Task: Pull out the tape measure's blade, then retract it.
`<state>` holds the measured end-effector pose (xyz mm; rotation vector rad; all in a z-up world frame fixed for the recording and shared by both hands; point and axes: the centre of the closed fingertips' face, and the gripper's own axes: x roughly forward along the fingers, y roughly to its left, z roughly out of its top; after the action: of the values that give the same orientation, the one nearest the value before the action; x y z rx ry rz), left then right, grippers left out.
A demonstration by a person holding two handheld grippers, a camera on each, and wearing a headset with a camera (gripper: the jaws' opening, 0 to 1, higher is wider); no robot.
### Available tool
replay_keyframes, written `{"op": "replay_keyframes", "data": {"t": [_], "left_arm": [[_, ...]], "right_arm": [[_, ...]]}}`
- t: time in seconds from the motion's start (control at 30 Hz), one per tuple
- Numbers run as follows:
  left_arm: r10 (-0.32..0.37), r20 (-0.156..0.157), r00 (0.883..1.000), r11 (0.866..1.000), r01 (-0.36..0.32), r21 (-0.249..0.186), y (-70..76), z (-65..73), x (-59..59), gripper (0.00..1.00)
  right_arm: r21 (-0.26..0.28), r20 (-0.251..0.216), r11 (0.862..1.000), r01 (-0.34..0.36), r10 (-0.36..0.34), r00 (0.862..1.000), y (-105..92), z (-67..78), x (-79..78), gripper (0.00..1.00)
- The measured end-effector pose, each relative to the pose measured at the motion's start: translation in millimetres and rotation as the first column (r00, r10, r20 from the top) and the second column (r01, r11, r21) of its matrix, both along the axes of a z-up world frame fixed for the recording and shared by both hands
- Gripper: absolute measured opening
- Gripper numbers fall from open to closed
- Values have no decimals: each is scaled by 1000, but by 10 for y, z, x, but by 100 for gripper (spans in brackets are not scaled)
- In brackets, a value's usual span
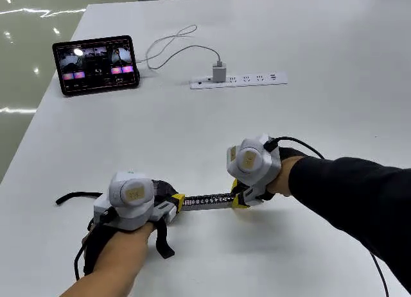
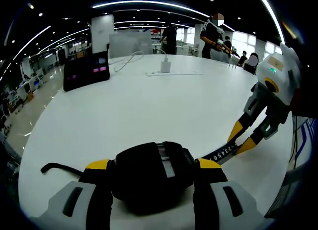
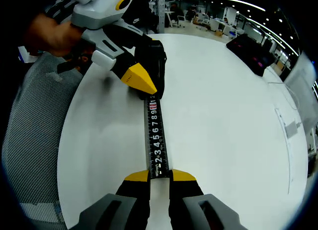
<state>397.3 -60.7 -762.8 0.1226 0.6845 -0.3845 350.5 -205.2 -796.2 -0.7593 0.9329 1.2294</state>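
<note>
- The left tongs are at the left end of the work. They are clamped across the tape measure case, with a yellow tip pressed to each flank of the black body. The case sits on the white surface, near the person's edge.
- The blade leaves the case on the side facing the other tongs and runs straight to the right, printed numbers up. It lies low, but I cannot tell whether it touches the surface. Only a short stretch is out, going by the low numbers showing.
- The right tongs are closed on the blade's free end, pinching it flat between the two yellow tips. They point back along the blade toward the case.
- The blade's long axis is the line joining the two tongs, running side to side in front of the person. To pull more out, the right tongs would likely draw away to the right along that line while the left tongs brace the case. To retract, they would come back along the same line. A sideways pull could twist or kink the blade.
</note>
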Motion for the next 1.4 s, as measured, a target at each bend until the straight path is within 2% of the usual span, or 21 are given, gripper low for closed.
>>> {"op": "replay_keyframes", "data": {"t": [0.5, 1.4], "left_arm": [[4, -2, 1000, 1000, -4, -7, 5, 0, -1, 61], [1, -4, 1000, 1000, -1, -22, 8, 7, -2, 61]], "right_arm": [[4, 2, 1000, -4, 4, 1000, 59, 6, 10, 9], [46, 12, 999, 5, -5, 1000, 196, 10, 36, 9]]}}
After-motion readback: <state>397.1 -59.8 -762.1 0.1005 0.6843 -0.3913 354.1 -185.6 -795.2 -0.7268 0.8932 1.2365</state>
